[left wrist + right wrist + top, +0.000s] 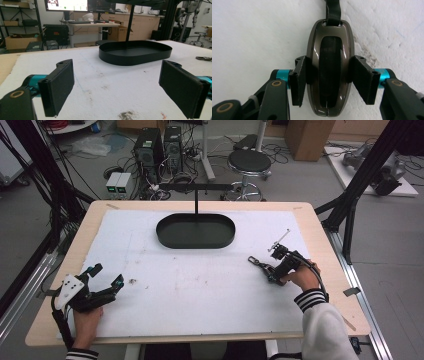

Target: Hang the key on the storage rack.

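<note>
Straddling the key fob (330, 68) lengthwise, the right gripper (329, 80) has its jaws touching its sides (left gripper (125, 92) gapes, idle).

nothing readable anywhere tbh, monitor (66, 5) back behind the black tray (135, 52) is lit, its on-screen text too blurry to read

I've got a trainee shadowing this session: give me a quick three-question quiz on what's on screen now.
1. True or false: the left tool is open with nothing between its jaws.
2. What does the right tool grip? A) a strapped key fob B) a pen C) a cup
3. Where is the black oval tray: the table's near or far side?

Key: 1 true; 2 A; 3 far side.
</note>
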The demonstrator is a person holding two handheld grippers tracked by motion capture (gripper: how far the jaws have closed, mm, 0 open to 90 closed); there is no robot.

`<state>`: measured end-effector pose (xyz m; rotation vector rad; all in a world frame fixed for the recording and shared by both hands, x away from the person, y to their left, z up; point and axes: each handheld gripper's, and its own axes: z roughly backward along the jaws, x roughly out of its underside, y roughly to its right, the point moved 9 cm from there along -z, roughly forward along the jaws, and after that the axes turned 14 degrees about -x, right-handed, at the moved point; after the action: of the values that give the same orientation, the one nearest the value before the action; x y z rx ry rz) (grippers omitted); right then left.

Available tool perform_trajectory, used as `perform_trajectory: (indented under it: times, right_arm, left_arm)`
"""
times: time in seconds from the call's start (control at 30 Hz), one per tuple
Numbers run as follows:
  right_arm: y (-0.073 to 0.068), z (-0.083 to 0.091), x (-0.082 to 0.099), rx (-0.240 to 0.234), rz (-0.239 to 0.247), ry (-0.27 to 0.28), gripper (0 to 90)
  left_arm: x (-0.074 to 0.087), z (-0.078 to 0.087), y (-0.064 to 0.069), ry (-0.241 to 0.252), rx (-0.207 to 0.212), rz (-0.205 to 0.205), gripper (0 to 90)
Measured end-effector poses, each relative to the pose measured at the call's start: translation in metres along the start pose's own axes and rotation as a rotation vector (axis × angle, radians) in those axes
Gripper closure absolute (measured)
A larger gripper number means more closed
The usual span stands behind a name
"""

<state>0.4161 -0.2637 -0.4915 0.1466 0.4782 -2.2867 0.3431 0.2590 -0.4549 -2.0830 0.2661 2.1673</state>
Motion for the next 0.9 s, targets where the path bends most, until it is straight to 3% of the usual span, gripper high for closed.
perform_trajectory:
  times: [0.1,0.23,0.37,0.57,0.63,0.73,0.9]
  right_arm:
    - [-0.004,0.002,-0.003,-0.036,0.023,0.032,48.2]
    - [-0.005,0.005,-0.007,-0.037,0.041,0.062,48.2]
    - [-0.009,0.013,-0.014,-0.052,0.059,0.141,48.2]
    - [-0.015,0.027,-0.029,-0.034,0.131,0.246,48.2]
    - [-0.020,0.035,-0.037,-0.034,0.160,0.304,48.2]
    - [-0.022,0.039,-0.042,-0.031,0.178,0.338,48.2]
    - [-0.028,0.053,-0.058,-0.022,0.215,0.442,48.2]
  left_arm:
    - [0.000,0.000,0.000,0.001,-0.001,0.004,13.3]
    - [0.000,0.000,0.000,0.001,0.000,0.003,13.3]
    - [0.000,0.000,0.000,0.002,-0.002,0.000,13.3]
    - [0.000,0.000,0.000,0.002,-0.001,0.000,13.3]
    - [0.000,0.000,0.000,0.002,-0.001,0.001,13.3]
    - [0.000,0.000,0.000,0.003,-0.002,0.003,13.3]
    - [0.000,0.000,0.000,0.003,-0.001,0.003,13.4]
